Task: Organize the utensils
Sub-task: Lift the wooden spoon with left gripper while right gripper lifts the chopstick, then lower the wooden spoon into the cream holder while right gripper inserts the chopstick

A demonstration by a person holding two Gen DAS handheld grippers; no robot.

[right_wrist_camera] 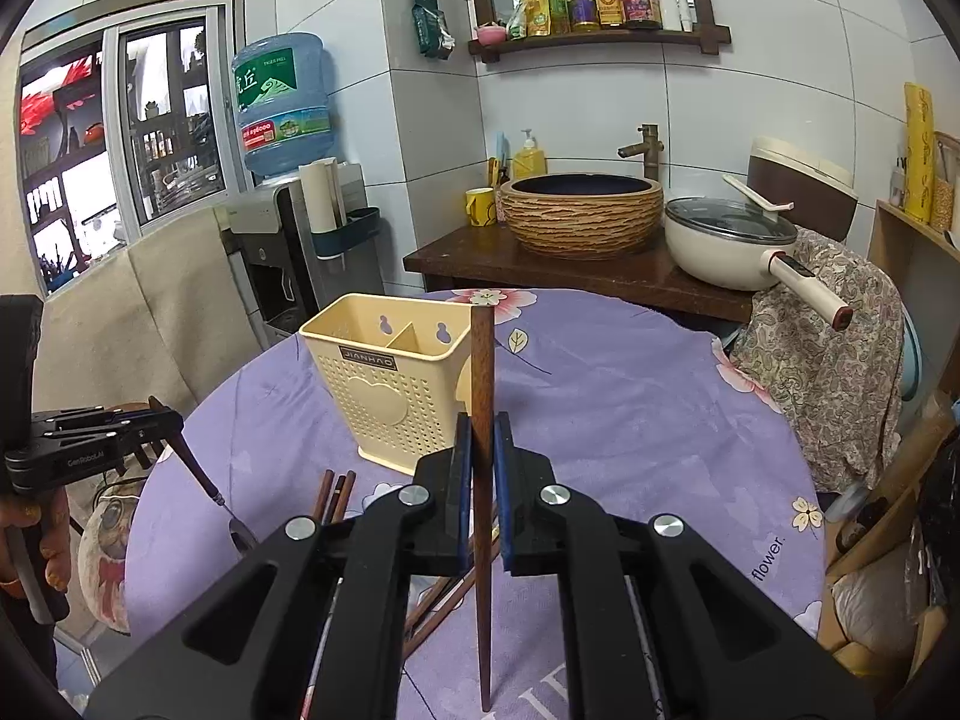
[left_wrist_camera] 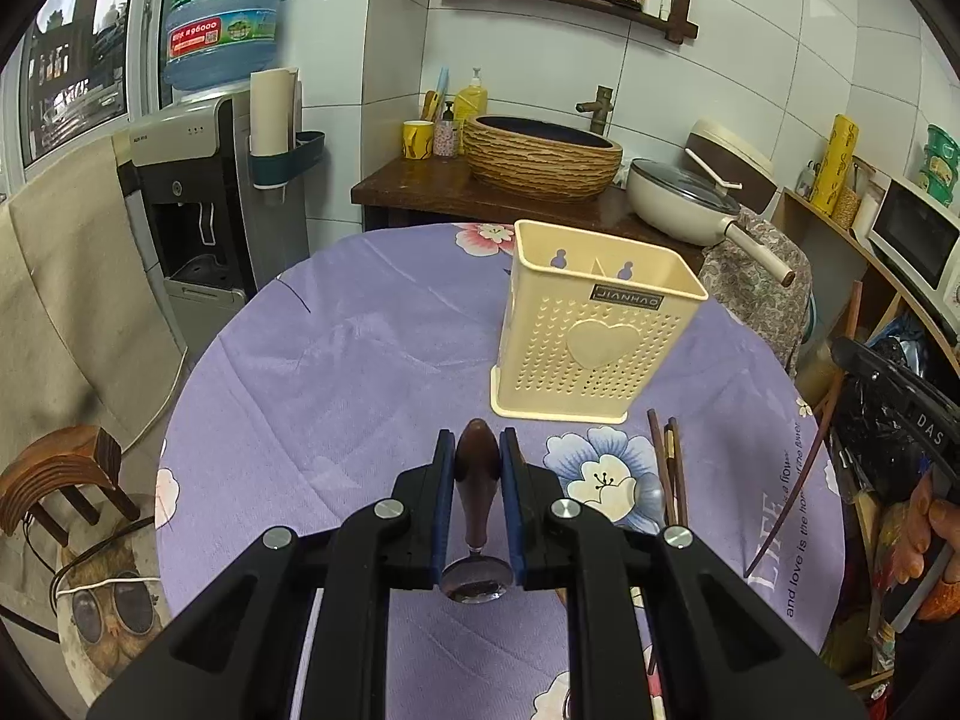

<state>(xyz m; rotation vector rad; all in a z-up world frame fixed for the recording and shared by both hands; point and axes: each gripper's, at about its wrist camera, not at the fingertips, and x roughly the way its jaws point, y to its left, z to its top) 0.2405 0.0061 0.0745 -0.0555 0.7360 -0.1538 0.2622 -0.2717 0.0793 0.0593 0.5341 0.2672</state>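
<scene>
A cream perforated utensil holder (left_wrist_camera: pixel 591 324) with two compartments stands upright on the purple flowered tablecloth (left_wrist_camera: pixel 360 360); it also shows in the right wrist view (right_wrist_camera: pixel 390 384). My left gripper (left_wrist_camera: pixel 477 450) is shut on a spoon (left_wrist_camera: pixel 477 480) with a dark wooden handle, its metal bowl (left_wrist_camera: pixel 477 582) hanging toward me, in front of the holder. My right gripper (right_wrist_camera: pixel 480 432) is shut on a brown wooden chopstick (right_wrist_camera: pixel 482 480), held upright just right of the holder. Several more chopsticks (left_wrist_camera: pixel 669 468) lie on the cloth; they also show in the right wrist view (right_wrist_camera: pixel 336 495).
Behind the table stands a dark wooden counter (right_wrist_camera: pixel 480 258) with a woven-look basin (right_wrist_camera: pixel 582 213), a white pan (right_wrist_camera: pixel 726 243) and a yellow mug (right_wrist_camera: pixel 480 207). A water dispenser (left_wrist_camera: pixel 210 198) stands at left, a wooden stool (left_wrist_camera: pixel 66 480) at lower left, shelves with a microwave (left_wrist_camera: pixel 918 234) at right.
</scene>
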